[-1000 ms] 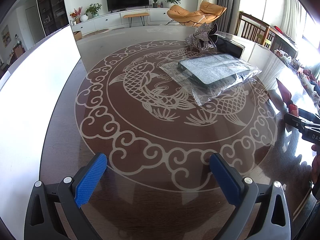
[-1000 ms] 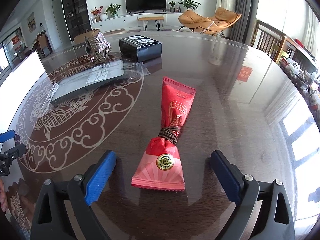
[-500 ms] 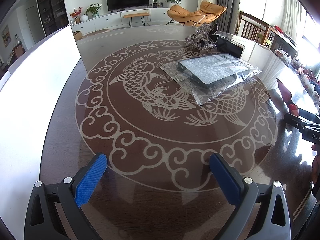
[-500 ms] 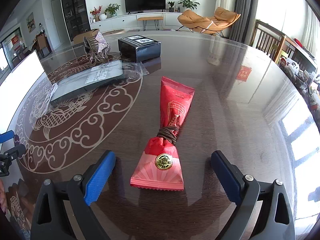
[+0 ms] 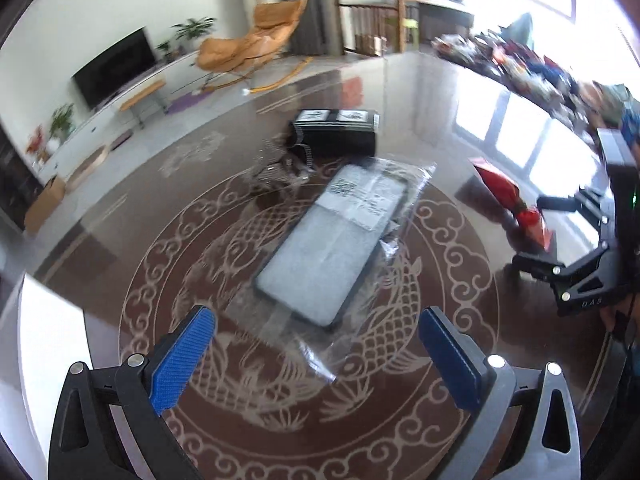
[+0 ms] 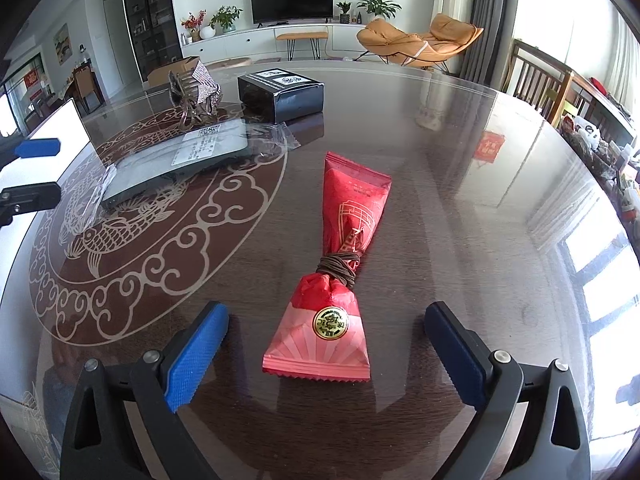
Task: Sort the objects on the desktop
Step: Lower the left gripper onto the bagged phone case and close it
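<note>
A red packet (image 6: 340, 280), tied round the middle with brown cord, lies on the glass table; its near end sits between the fingers of my open right gripper (image 6: 326, 316). A flat dark item in a clear plastic bag (image 5: 332, 248) lies just ahead of my open left gripper (image 5: 316, 344), whose fingers hold nothing. Behind it stand a black box (image 5: 336, 132) and a glittery ornament (image 5: 280, 164). The right wrist view also shows the bagged item (image 6: 180, 156), the box (image 6: 280, 94), the ornament (image 6: 194, 96) and the left gripper (image 6: 32, 172) at the far left.
The round dark table (image 6: 460, 200) carries a fish-and-cloud pattern under glass. A white board (image 6: 60, 128) stands at its left edge. Wooden chairs (image 6: 536, 80) and a cluttered sideboard line the right side. In the left wrist view the right gripper (image 5: 568, 240) shows beside the red packet (image 5: 508, 196).
My left gripper has swung right and come up to the bagged flat item, which now lies just ahead of its fingers. The right gripper has barely moved; both stay open.
</note>
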Motion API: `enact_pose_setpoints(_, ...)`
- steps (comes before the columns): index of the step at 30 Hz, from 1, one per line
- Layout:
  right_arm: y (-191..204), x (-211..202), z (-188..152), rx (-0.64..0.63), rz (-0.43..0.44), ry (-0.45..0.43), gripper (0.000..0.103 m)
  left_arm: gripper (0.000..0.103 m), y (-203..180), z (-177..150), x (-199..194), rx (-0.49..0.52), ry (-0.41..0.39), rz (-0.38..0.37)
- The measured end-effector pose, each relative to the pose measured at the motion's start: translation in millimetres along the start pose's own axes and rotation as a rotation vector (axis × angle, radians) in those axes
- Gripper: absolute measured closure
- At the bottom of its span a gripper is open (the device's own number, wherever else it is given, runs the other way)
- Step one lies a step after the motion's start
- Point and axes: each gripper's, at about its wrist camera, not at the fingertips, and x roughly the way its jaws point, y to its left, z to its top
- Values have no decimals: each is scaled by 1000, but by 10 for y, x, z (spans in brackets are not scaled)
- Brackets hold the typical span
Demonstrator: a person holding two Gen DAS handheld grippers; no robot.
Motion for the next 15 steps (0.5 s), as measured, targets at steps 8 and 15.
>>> enact_pose_setpoints(8,1,0,0,0,0,0,4,0,-184,388,530,140,79,-72)
enact_pose_setpoints(15,4,-3,1,3,3,-1,4,0,-106,583,729,95,83,-100)
